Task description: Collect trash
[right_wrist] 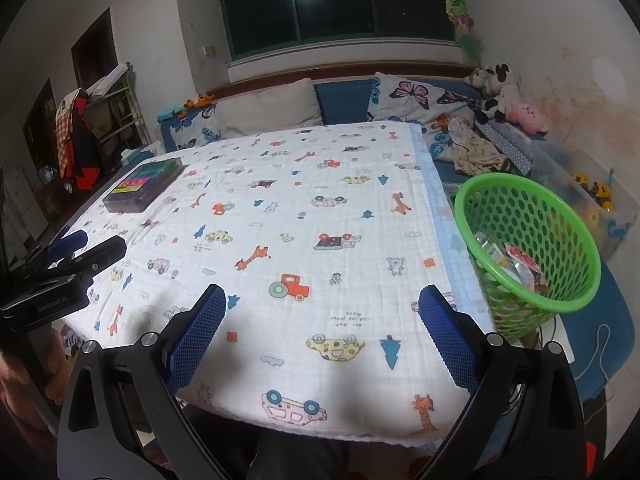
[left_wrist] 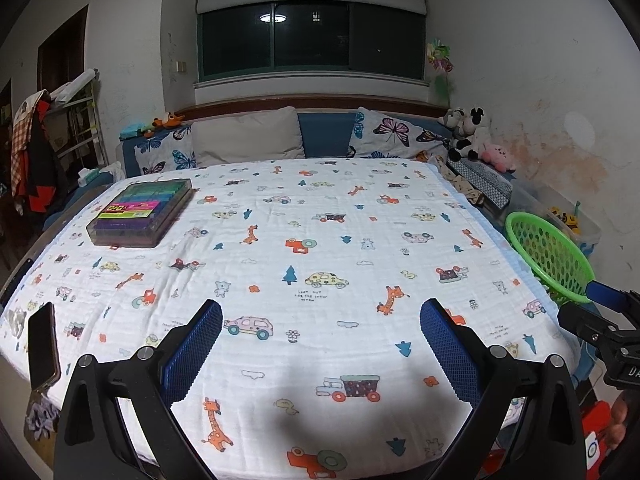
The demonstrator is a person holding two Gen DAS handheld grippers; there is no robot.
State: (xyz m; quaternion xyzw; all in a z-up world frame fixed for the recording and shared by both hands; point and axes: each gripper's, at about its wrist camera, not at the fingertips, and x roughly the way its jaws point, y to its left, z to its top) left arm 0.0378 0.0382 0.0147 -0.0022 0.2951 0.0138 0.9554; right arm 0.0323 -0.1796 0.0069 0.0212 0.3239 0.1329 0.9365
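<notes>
Bedroom scene: a white cartoon-print blanket (left_wrist: pixel 320 240) covers the bed. At its right edge stands a green basket (right_wrist: pixel 560 216) holding trash wrappers (right_wrist: pixel 516 260). Both the left gripper (left_wrist: pixel 320 336) and the right gripper (right_wrist: pixel 322 320) hover above the blanket, jaws spread, holding nothing.

blanket (left_wrist: pixel 320 208) centre: open | far-left: coloured box (left_wrist: pixel 142 210) | right edge: green basket (right_wrist: pixel 532 240)
</notes>
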